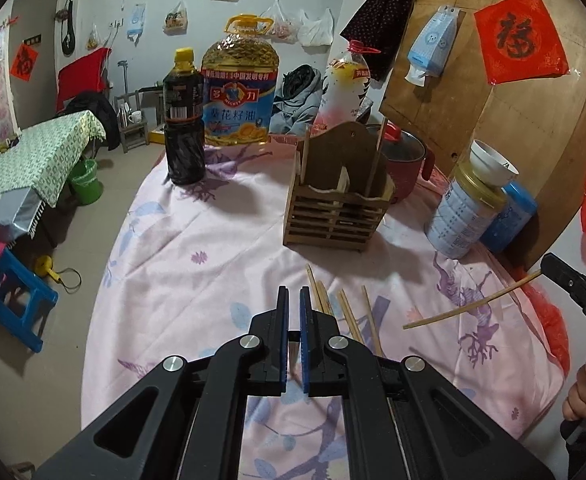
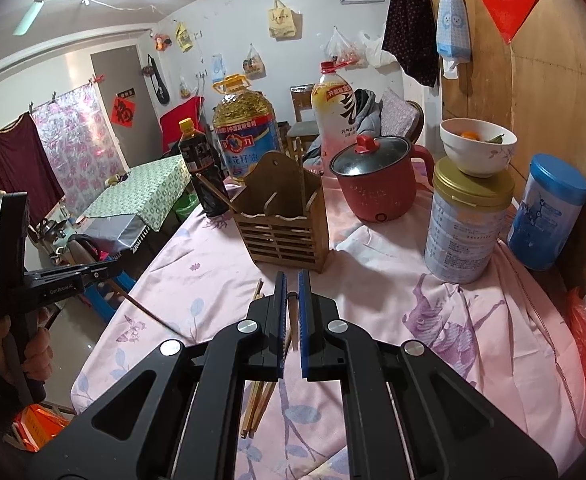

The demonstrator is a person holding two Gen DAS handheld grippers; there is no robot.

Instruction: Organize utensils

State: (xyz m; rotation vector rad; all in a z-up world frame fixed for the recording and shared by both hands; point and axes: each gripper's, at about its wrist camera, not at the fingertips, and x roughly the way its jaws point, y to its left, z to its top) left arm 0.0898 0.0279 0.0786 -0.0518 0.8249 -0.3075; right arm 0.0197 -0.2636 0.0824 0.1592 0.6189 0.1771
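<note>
Pinching one thin bamboo chopstick each [image 1: 473,307] [image 2: 155,316], both grippers [image 1: 293,292] [image 2: 291,278] hover near the slatted wooden holder [image 1: 335,216].

Left gripper [image 1: 293,292]: black plastic frame, triangular cutouts in the arms, four silver round pivot screws behind the fingers, blue ribbed pads [image 1: 304,340] on the inner faces. Right gripper [image 2: 291,276]: same build, blue pads [image 2: 303,320], silver screws. Seen side-on, white lettering on the black body. Bare-skinned hand [image 2: 33,354] on the handle, dark sleeve behind it.
</note>
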